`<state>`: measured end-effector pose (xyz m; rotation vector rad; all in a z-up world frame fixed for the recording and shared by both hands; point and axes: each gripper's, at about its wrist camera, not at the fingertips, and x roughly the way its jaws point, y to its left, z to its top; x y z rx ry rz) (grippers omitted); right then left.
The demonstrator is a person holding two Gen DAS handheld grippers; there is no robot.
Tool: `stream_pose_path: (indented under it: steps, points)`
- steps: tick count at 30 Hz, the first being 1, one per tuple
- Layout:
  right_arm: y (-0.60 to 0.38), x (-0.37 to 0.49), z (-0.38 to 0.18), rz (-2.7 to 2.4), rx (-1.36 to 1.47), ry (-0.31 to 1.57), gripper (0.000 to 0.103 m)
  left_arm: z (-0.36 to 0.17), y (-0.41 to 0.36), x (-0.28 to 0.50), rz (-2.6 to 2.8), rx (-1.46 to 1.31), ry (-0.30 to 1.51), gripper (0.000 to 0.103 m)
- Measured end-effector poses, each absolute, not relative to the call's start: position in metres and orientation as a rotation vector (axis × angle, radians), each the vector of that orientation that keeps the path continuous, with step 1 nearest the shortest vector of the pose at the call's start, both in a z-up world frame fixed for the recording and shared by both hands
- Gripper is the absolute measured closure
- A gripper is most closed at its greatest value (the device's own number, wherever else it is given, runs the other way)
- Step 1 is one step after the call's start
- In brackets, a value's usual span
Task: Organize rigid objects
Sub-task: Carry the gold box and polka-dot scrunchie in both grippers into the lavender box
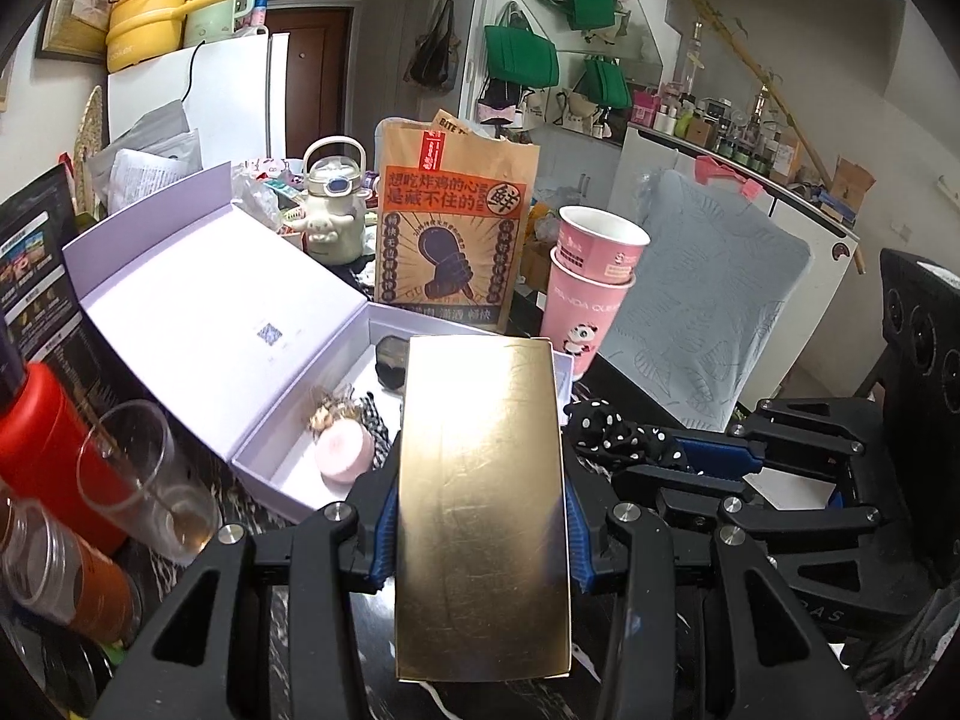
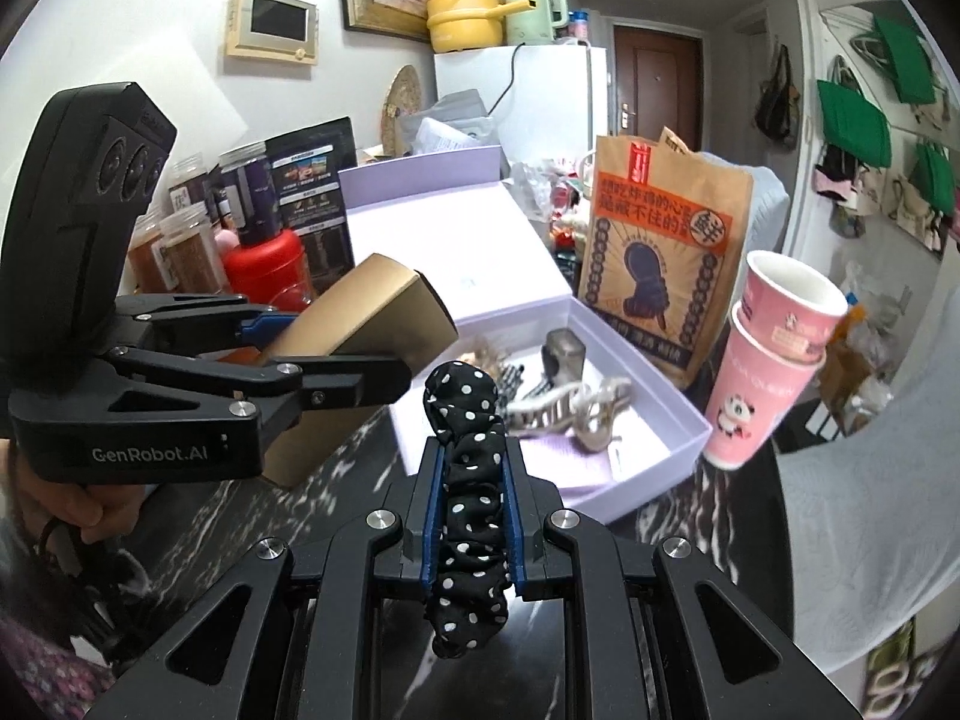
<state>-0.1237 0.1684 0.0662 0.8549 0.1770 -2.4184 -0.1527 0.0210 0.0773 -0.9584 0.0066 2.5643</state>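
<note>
My left gripper [image 1: 480, 534] is shut on a flat gold box [image 1: 483, 504] and holds it above the near edge of the open lilac box [image 1: 198, 324]. The right wrist view shows the gold box [image 2: 372, 312] in that left gripper [image 2: 336, 354], left of the lilac box [image 2: 678, 414]. My right gripper [image 2: 471, 516] is shut on a black polka-dot scrunchie [image 2: 471, 480]. It also shows in the left wrist view [image 1: 618, 432]. Inside the lilac box lie a pink round item [image 1: 345, 450], hair claws [image 2: 588, 414] and a dark clip [image 2: 564, 354].
A brown paper bag [image 1: 450, 234] and stacked pink paper cups [image 1: 588, 276] stand behind the lilac box. A glass [image 1: 138, 474], a red bottle [image 1: 48, 438] and spice jars [image 2: 186, 246] crowd the left. A grey cushion [image 1: 708, 312] is at the right.
</note>
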Motion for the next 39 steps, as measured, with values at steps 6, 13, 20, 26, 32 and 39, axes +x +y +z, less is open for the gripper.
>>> stream_pose_path:
  steps: [6,13,20,26,32,39]
  points:
    - [0.163,-0.148,0.068,-2.415,0.860,0.189,0.086,0.078,0.020,-0.178,2.549,-0.969,0.021,0.060]
    - [0.158,-0.175,0.067,-2.426,0.853,0.212,0.086,0.071,0.020,-0.209,2.550,-0.996,0.051,0.060]
    - [0.153,-0.201,0.057,-2.420,0.870,0.229,0.086,0.057,0.021,-0.234,2.544,-1.040,0.067,0.060]
    - [0.149,-0.217,0.047,-2.404,0.885,0.237,0.086,0.045,0.025,-0.249,2.535,-1.079,0.078,0.060]
    - [0.149,-0.230,0.034,-2.391,0.915,0.232,0.086,0.033,0.028,-0.261,2.539,-1.125,0.112,0.060]
    - [0.147,-0.240,0.020,-2.379,0.961,0.240,0.086,0.018,0.031,-0.269,2.535,-1.170,0.139,0.060]
